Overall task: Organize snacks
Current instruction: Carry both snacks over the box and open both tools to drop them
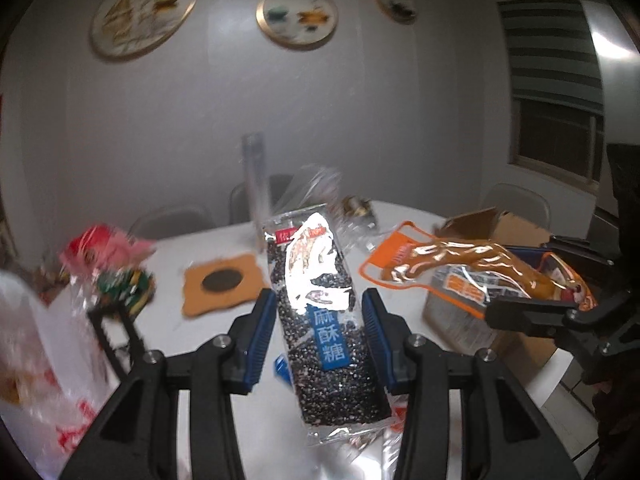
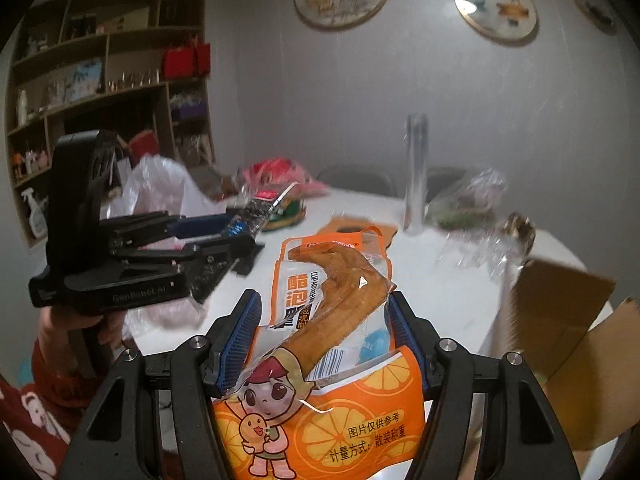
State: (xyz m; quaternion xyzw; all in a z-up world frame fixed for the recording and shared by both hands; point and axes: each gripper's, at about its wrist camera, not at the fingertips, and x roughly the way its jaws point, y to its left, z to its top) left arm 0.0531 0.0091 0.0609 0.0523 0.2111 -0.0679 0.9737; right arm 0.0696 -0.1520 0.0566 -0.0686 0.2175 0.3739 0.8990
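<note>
The open brown cardboard box (image 2: 560, 320) stands at the white desk's (image 2: 440, 280) right edge, nearest the right hand-held gripper (image 2: 324, 332), clamped across an orange duck-wing snack pouch (image 2: 320, 380). The left hand-held gripper (image 1: 318, 332) holds a black sesame candy pack (image 1: 320, 320) lengthwise, farther off.

I am in a home dining room. Round decorative wall plates (image 1: 297, 15) hang on the grey wall above a white dining table (image 2: 448, 280) with grey chairs (image 1: 516, 200) drawn up to it. A wooden shelf unit (image 2: 108, 92) full of ornaments and boxes fills one wall, and a window with striped blinds (image 1: 556, 92) another.
</note>
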